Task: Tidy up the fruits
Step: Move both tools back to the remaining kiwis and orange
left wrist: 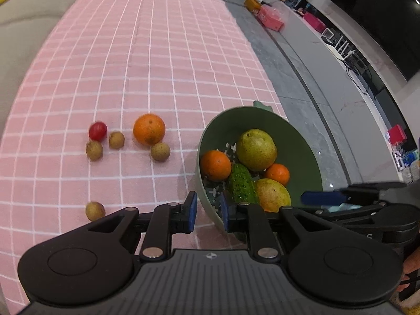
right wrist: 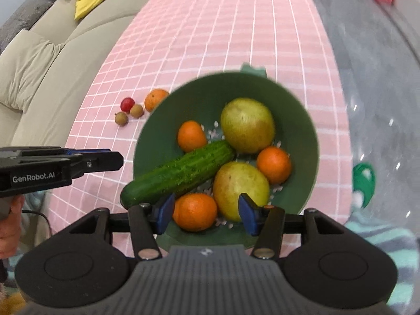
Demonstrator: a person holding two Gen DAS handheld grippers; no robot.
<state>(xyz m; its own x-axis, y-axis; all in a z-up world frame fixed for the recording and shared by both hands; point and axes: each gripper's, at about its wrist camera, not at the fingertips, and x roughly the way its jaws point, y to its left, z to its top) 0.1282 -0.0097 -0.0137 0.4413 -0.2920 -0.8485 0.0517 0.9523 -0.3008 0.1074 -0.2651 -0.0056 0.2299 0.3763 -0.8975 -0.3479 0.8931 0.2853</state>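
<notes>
From the left wrist camera, a green bowl [left wrist: 302,141] sits at the right edge of the bench [left wrist: 157,52], which has a pink checked cloth. It has small holes in its bottom. Inside it are two pears [left wrist: 256,149], two small oranges [left wrist: 215,164] and a bumpy cucumber [left wrist: 241,183]. The left gripper [left wrist: 208,211] straddles the near rim of the bowl. Its blue fingers [left wrist: 193,211] are only a little apart, one outside the rim and one inside, and I cannot tell if they press on it. To the left, on the cloth, lie a bigger orange [left wrist: 149,129], a red cherry tomato [left wrist: 97,130] and four small brown longans [left wrist: 160,151].

From the right wrist camera, the green bowl [right wrist: 309,141] is seen from above. It holds two pears [right wrist: 246,124], three small oranges [right wrist: 194,211] and the cucumber [right wrist: 181,172], whose near end sticks out over the left rim. The right gripper [right wrist: 207,214] hangs over the near side of the bowl. Its fingers [right wrist: 248,215] are spread, with one small orange in the gap below them, and they hold nothing. The left gripper [right wrist: 115,157] pokes in from the left. Far left on the cloth are the bigger orange [right wrist: 155,99], the cherry tomato [right wrist: 127,104] and two longans [right wrist: 136,110].
</notes>
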